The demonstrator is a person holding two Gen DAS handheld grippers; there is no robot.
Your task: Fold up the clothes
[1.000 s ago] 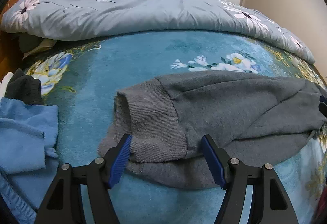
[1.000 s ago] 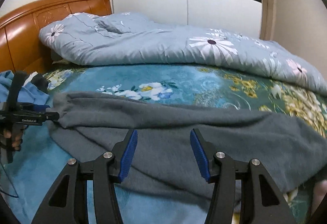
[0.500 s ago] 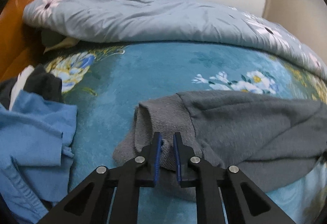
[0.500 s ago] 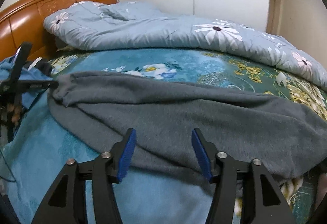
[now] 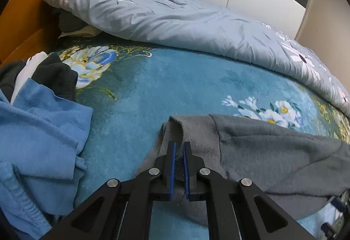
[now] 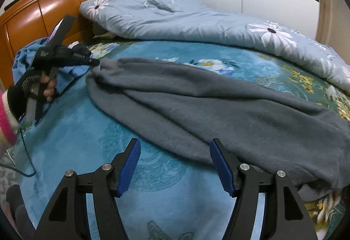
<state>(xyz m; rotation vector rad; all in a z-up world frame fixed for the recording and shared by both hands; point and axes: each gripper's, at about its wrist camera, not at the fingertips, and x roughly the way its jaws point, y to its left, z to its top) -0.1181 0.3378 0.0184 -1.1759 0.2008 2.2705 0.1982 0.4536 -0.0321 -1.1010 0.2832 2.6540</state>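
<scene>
1. A grey garment (image 6: 218,104) lies stretched across the blue flowered bed cover (image 5: 164,86), from its ribbed cuff (image 5: 196,132) at one end to a wide part at the other end.
2. The left gripper (image 5: 179,146) is closed on the ribbed cuff; a fold of the grey cloth is pinched between its two blue pads, with almost no gap.
3. In the right wrist view, the same gripper (image 6: 96,62) is seen from the side, touching the tip of the cuff, and a hand (image 6: 35,86) in a dark fingerless glove with a pink and white sleeve holds its handle.
4. The right gripper (image 6: 175,148) is wide apart, and its jaws have just been opening a little more. No cloth is between its fingers; the near edge of the grey garment lies just beyond the tips, and only the blue cover shows in the gap.
5. A pile of blue clothes (image 5: 37,135) with a dark piece (image 5: 56,78) on it lies beside the cuff, near the wooden headboard (image 6: 43,10).
6. A light blue quilt (image 5: 164,14) with white daisies is bunched along the far side of the bed, apart from the garment.
</scene>
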